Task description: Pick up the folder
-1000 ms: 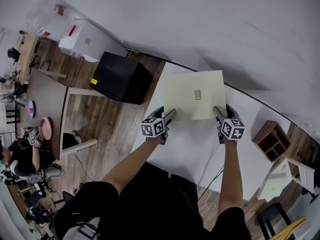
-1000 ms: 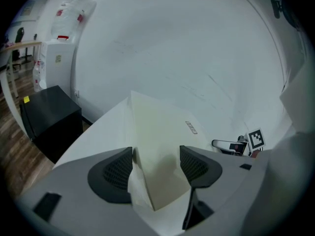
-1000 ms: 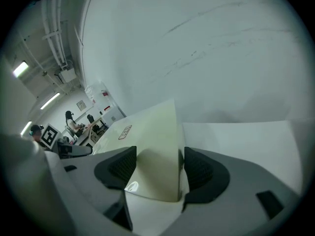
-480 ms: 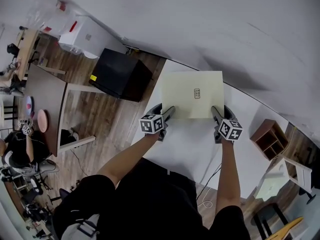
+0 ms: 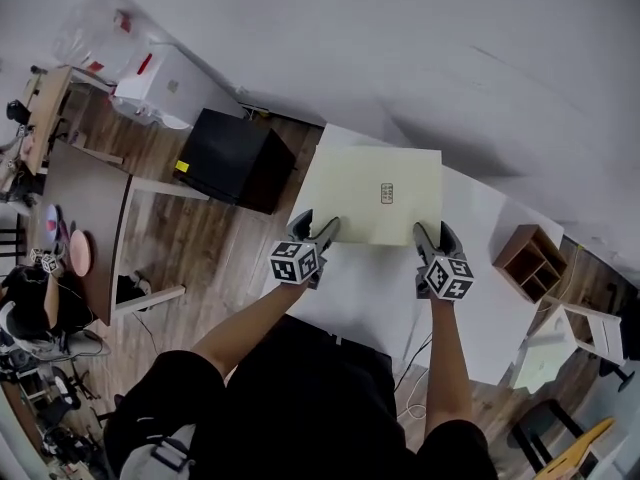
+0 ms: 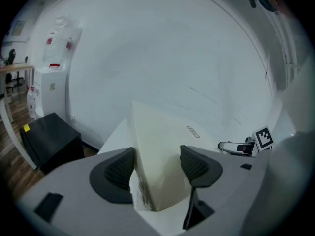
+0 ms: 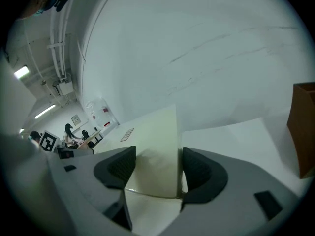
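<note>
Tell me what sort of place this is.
Probably a shared office or lab workroom: a white table stands on wood flooring, more desks at the left have a seated person nearby, and a small wooden cubby shelf sits beside the table.

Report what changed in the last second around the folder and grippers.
Very little. The left hand-held gripper and the right hand-held gripper shifted only slightly at the near corners of the folder, and some of that may be the head camera's own shift. Each has a corner between jaws that stand apart; nothing was clamped or let go. The folder, white table, black box and wooden shelf stayed put.
</note>
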The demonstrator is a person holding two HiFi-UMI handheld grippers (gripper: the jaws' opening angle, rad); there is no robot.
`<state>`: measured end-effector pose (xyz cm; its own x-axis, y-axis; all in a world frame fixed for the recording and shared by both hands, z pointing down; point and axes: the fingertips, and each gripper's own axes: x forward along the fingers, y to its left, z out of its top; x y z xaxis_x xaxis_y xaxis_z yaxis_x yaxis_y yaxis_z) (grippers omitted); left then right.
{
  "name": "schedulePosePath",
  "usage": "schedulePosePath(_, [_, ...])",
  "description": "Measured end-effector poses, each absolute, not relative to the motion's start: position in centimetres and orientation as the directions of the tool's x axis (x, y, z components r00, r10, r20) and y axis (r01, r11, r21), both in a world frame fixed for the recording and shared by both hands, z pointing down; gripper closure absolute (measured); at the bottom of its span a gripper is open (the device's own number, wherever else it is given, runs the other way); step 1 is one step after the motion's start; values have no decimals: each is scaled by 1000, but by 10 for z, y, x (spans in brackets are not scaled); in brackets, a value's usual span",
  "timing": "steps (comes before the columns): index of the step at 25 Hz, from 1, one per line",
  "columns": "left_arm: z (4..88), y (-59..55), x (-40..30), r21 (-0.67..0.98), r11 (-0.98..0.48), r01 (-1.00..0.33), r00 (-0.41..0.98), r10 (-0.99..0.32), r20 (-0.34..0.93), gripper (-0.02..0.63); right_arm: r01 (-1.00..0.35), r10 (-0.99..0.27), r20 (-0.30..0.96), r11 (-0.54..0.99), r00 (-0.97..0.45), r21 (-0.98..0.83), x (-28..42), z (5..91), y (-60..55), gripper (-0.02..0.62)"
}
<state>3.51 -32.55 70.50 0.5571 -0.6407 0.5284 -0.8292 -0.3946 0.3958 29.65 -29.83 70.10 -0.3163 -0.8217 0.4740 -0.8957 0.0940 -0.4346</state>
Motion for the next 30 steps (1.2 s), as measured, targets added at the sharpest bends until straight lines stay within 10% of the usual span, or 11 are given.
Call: schedulePosePath(30, [497, -148, -102, 304, -618, -725, 675, -724, 138, 305, -972, -984, 107, 121, -144, -201, 148, 473, -77, 293])
